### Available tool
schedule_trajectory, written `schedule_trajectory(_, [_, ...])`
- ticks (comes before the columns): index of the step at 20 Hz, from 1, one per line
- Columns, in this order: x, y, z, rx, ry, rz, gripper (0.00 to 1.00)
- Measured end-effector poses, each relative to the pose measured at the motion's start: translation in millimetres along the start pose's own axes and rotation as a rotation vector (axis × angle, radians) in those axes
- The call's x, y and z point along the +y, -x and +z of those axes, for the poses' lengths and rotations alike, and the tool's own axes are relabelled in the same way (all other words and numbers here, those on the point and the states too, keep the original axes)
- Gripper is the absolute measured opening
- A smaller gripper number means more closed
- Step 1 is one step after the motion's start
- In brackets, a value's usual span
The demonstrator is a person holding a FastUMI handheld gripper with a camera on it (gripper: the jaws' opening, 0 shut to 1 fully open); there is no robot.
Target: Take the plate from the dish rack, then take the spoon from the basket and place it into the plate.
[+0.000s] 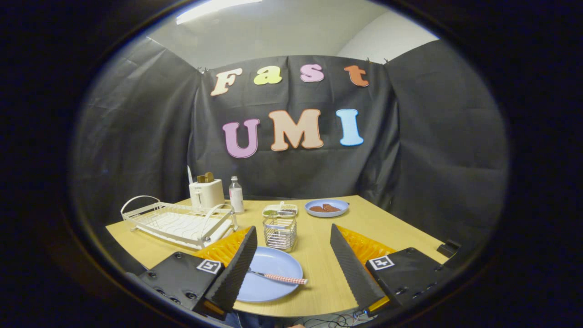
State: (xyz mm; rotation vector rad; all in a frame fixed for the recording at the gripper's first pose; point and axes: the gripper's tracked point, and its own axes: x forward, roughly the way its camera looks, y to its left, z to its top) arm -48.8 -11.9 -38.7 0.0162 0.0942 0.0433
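A light blue plate (273,266) lies flat on the wooden table (319,282), partly behind my left finger. Across it rests a spoon (280,277) with a red-and-white checked handle, the handle end reaching over the plate's right rim. My gripper (291,264) hovers above the table's near edge, its black ribbed fingers (350,266) spread wide with nothing between them. The wire basket (279,232) stands just beyond the plate. The white dish rack (180,223) sits further left with nothing in it.
A white toaster (206,192) and a small bottle (236,195) stand behind the rack. A second blue plate (326,207) with brown food lies at the back. A small lidded dish (280,210) sits behind the basket. Bare tabletop stretches to the right.
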Motion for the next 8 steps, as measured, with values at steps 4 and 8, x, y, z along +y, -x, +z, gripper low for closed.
schedule_trajectory(4, [-1.7,-0.6,0.6,-0.006,0.001,-0.005,1.0])
schedule_trajectory(8, [-2.3,-0.2,1.3,-0.012,0.0,-0.008,1.0])
